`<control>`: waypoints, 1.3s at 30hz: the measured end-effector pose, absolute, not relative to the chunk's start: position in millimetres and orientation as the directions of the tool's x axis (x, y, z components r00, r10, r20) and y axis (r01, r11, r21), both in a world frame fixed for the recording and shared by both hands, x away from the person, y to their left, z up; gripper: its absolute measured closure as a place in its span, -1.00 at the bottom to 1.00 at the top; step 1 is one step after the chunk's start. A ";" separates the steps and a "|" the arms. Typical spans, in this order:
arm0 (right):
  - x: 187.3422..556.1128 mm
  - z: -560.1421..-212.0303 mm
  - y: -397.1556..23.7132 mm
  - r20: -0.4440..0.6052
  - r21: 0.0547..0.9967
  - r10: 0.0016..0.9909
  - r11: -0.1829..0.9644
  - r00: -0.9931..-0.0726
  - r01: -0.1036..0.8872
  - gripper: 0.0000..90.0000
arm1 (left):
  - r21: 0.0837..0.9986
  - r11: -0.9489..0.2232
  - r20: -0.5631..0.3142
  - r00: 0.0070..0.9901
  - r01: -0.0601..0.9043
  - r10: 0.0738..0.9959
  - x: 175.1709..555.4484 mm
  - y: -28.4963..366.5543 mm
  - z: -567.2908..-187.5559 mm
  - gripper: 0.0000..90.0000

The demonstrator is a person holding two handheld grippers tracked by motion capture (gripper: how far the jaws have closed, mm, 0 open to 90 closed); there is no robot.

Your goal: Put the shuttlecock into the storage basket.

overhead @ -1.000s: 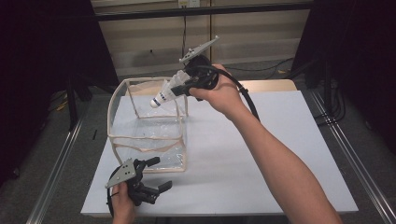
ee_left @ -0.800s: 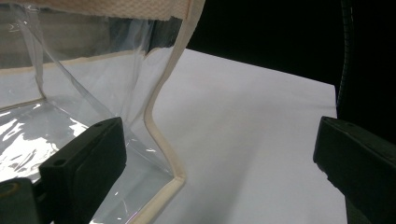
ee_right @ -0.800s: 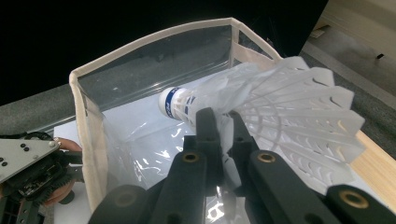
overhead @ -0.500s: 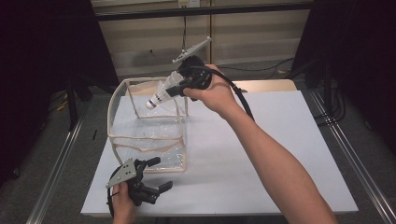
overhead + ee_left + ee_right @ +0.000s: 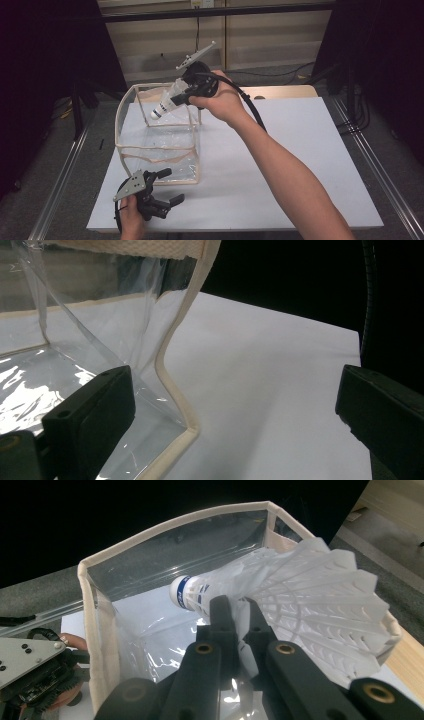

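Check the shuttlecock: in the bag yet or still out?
Out. The shuttlecock is held in the right claw above the clear bag's open rim, cork tilted down toward the opening.

In the right gripper view, the jaws cover part of the shuttlecock, and its blue writing is too small to read. In the left gripper view, the picture's edge cuts off the clear bag and the right jaw.
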State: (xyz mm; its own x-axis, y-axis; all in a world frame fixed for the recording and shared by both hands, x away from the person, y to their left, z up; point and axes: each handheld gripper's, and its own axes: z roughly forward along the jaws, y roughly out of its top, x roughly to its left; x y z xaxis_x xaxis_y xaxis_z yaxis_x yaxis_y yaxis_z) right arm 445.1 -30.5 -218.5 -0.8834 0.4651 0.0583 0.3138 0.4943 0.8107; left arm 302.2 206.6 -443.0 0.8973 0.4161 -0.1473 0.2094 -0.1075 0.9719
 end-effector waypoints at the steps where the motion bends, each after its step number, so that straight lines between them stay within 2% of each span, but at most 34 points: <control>1: 445.3 -218.9 -29.8 0.059 0.811 0.463 0.494 -0.884 0.313 0.94 | 0.972 -0.104 -0.150 0.897 0.211 0.416 302.1 206.5 -443.0 -0.94; 39: 457.3 -233.0 0.9 0.074 0.789 0.452 0.518 -0.889 0.330 0.94 | 0.972 -0.101 -0.155 0.900 0.213 0.408 303.2 204.9 -443.8 -0.94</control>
State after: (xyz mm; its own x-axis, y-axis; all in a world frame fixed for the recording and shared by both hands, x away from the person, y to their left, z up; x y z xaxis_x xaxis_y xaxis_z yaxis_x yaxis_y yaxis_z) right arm 457.3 0.9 -233.0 -0.8887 0.4525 0.0738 0.3295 0.5185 0.7891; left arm 303.2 204.9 -443.8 0.8999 0.4078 -0.1548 0.2131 -0.1014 0.9718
